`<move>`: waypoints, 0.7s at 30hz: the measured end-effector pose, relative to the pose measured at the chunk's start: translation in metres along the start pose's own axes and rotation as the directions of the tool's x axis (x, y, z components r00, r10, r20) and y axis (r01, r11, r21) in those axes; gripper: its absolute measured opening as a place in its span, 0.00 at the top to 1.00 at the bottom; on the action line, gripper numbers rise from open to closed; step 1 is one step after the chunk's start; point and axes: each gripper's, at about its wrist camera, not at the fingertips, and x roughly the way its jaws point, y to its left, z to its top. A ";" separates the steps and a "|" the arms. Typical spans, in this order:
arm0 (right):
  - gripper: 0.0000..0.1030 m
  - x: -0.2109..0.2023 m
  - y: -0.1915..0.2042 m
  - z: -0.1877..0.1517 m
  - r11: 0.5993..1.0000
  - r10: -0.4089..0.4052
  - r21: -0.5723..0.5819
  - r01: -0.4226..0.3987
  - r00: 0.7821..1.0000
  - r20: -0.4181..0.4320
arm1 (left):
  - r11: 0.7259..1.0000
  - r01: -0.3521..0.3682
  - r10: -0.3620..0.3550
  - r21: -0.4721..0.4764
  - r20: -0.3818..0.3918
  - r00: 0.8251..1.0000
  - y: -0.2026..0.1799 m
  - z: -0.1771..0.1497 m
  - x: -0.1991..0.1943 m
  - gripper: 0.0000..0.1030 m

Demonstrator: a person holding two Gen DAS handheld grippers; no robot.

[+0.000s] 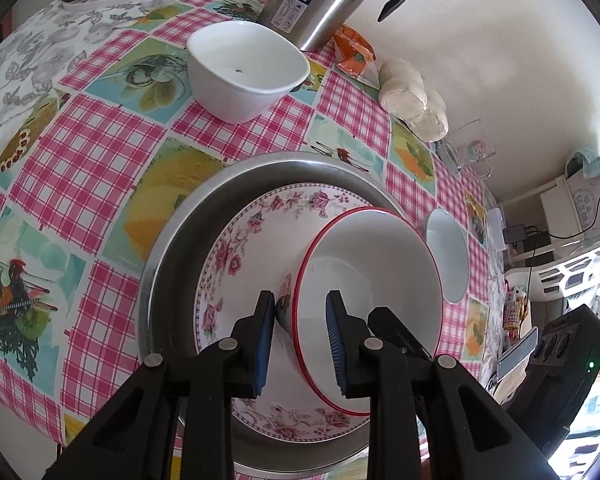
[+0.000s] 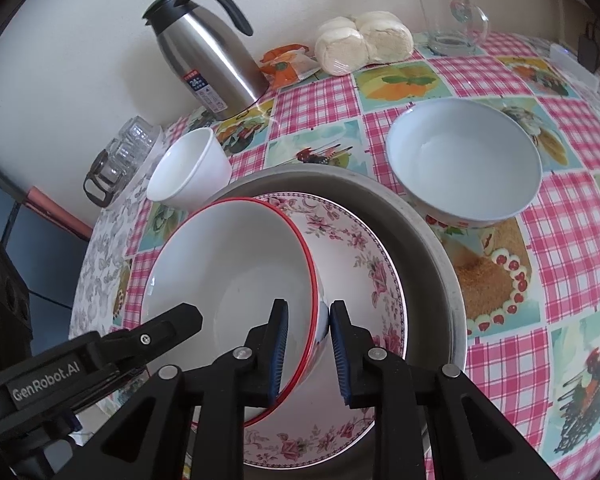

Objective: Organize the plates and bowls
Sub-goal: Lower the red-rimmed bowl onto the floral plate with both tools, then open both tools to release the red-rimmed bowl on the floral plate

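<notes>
Stacking is partly done: the red-rimmed bowl (image 1: 368, 304) is held over the floral plate (image 1: 236, 264) inside the metal pan (image 1: 172, 256), its rim straddled by left tongs (image 1: 300, 344) and right tongs (image 2: 309, 354) (both narrowed). Two white bowls (image 2: 464, 164) (image 1: 244, 68) are left on the surface (image 1: 80, 152).

This is a home dining or kitchen corner. A table stands against a plain wall, covered with a pink checked tablecloth (image 2: 572, 240) with food pictures. On it are a steel thermos jug (image 2: 208, 60), wrapped steamed buns (image 2: 364, 42), a glass mug (image 2: 452, 20), bowls and plates.
</notes>
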 end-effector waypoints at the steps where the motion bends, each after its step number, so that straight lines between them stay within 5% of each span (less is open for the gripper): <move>1: 0.76 0.000 0.001 0.000 1.000 -0.001 -0.005 0.001 1.000 0.002 | 1.000 -0.001 0.001 -0.003 0.001 1.000 0.001 0.000 0.000 0.75; 21: 0.75 -0.006 -0.009 0.005 0.998 0.028 0.060 -0.029 0.999 0.020 | 1.000 0.004 -0.003 -0.024 0.025 1.000 0.004 0.004 -0.009 0.67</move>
